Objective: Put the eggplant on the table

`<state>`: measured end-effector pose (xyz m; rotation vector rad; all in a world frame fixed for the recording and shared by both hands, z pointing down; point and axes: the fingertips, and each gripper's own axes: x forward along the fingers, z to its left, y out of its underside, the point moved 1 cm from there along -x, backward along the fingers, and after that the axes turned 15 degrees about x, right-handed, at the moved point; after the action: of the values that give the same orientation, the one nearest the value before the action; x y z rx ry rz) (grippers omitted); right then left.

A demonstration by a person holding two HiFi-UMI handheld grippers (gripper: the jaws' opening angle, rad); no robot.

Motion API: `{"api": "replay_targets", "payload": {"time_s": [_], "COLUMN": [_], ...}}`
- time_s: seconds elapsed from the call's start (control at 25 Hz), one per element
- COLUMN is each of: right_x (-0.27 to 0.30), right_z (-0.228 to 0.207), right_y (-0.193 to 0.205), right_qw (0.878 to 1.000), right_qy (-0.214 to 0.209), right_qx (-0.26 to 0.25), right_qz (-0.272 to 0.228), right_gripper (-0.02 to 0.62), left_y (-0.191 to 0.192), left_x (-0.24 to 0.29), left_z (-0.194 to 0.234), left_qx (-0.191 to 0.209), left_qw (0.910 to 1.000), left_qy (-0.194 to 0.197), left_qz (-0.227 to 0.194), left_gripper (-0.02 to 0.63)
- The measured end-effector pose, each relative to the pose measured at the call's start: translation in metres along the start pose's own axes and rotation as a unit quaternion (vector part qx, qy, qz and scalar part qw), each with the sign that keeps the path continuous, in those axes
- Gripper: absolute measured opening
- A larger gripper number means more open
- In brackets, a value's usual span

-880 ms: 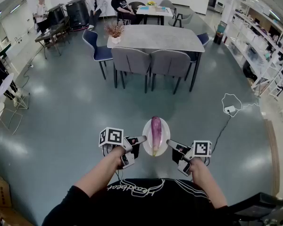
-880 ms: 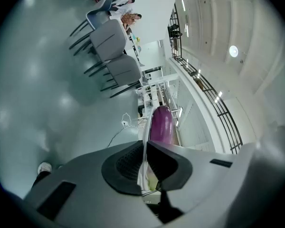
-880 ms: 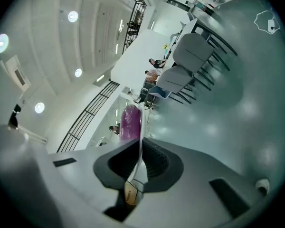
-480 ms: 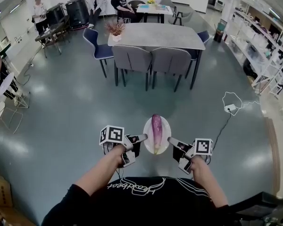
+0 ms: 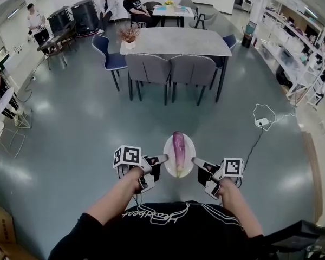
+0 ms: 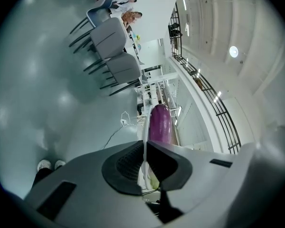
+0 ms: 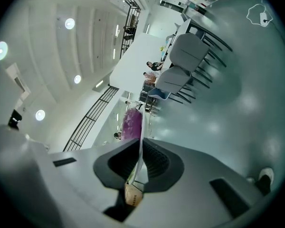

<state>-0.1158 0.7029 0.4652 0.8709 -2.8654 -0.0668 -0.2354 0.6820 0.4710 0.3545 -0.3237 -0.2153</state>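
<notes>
Two claws, left claw (image 5: 162, 158) and right claw (image 5: 194, 160), pinch round white plate (image 5: 188, 143) | long purple eggplant (image 5: 179, 148) lies on it | I judge: carrying | next: reach grey rectangular desk (image 5: 176, 41) ahead, plate level

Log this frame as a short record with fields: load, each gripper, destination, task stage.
load: eggplant lying on a white plate
left gripper: jaws shut on the plate's left rim
right gripper: jaws shut on the plate's right rim
destination: grey table ahead, grey chairs along its near side
stage: plate carried above the floor, not yet at the table
</notes>
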Motion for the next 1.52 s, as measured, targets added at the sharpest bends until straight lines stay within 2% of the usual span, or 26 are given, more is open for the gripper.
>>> {"api": "replay_targets", "payload": {"time_s": [0.28, 0.44, 0.8, 1.12, 1.52], "right_x": [0.001, 0.000, 0.018, 0.034, 0.047], "right_z": [-0.009, -0.019, -0.038, -0.059, -0.070], "right_y": [-0.004, -0.009, -0.063, -0.157, -0.323], "right_qw": [1.000, 1.000, 1.000, 0.998, 0.998], "right_qy": [0.007, 0.008, -0.006, 0.003, 0.004], "right_qx": [-0.009, 0.005, 0.026, 0.046, 0.040], "right_qz": [-0.006, -0.005, 0.012, 0.034, 0.055], "right_gripper": [0.018, 0.018, 0.018, 0.018, 0.018], "left_y": [-0.001, 0.000, -0.040, -0.104, -0.218], "left_x": [0.004, 0.013, 0.049, 0.111, 0.224], "left_z": [0.007, 0.014, 0.039, 0.063, 0.078], "left_qx": [-0.004, -0.010, -0.025, -0.048, -0.062], "left_qw": [0.9999, 0.9999, 0.9996, 0.9984, 0.9973], "left_qy": [0.006, 0.001, -0.015, -0.029, -0.031], "left_qz": [0.007, 0.009, 0.002, -0.010, -0.025], "left_gripper": [0.025, 0.025, 0.025, 0.025, 0.025]}}
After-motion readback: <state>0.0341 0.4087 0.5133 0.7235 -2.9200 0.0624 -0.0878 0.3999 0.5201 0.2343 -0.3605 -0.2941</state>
